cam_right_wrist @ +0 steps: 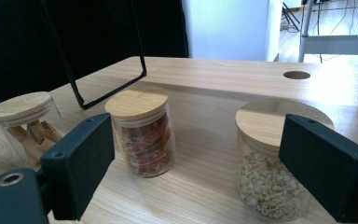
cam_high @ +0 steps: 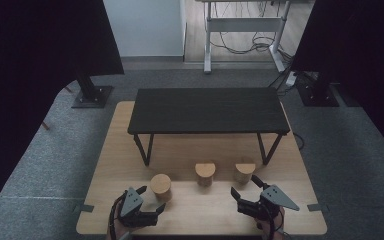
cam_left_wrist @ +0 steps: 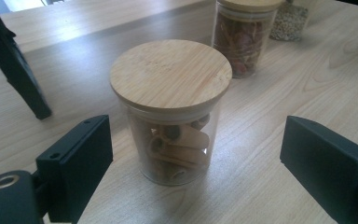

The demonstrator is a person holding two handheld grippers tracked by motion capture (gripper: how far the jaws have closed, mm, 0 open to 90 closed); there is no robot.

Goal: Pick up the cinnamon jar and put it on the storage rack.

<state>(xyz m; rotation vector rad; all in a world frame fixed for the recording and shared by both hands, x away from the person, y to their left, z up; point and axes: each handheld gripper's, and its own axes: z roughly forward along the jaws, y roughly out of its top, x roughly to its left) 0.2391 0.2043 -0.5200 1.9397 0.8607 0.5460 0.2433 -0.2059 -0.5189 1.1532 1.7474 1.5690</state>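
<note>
Left claw (cam_high: 150, 199): released, jaws spread wide either side of the pasta jar (cam_left_wrist: 170, 109), not touching, as if lined up for a grasp
Pasta jar: upright on the surface (cam_high: 200, 210), leftmost of three, wooden lid on
Red jar (cam_right_wrist: 142, 133): in the middle of the row, apart from its neighbours, so each can be gripped alone
Grain jar (cam_right_wrist: 275, 163): rightmost, near the right jaw
Right claw (cam_high: 247, 189): released, nothing held, aimed between the red and grain jars
Black stand (cam_high: 207, 110): behind the row, top bare, judged a likely place for the jars
</note>
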